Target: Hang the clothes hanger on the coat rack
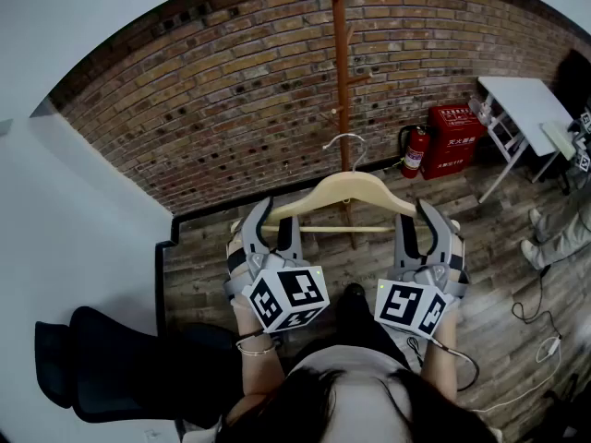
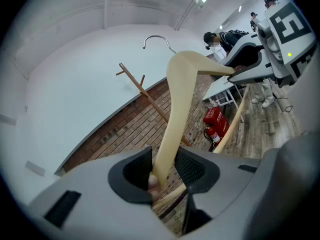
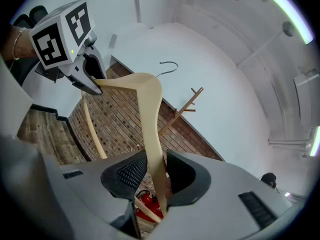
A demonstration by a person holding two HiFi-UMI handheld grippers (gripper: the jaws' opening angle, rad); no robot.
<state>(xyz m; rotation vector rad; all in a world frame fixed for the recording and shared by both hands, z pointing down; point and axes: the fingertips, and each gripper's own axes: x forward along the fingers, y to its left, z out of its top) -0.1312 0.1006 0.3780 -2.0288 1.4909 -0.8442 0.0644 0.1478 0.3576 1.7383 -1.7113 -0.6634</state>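
Where the brick wall [image 1: 231,90] fills the background, the wooden coat rack [image 1: 341,81] is seen standing upright before it. The pale wooden clothes hanger [image 1: 346,190] is held level in the air, short of the rack and not yet hung on a peg. Its left end is pinched by the left gripper [image 1: 272,224], its right end by the right gripper [image 1: 418,224], each arm clamped between the pads. The metal hook [image 1: 346,141] is pointed upward.

- We see a red fire extinguisher [image 1: 415,151] just beside a red cabinet [image 1: 453,141], both at the brick wall [image 1: 212,109].
- White folding table [image 1: 522,100] near them, at right.
- Black chair [image 1: 102,367] lower left.
- Cable [image 1: 551,346] on the wood floor [image 1: 503,275].
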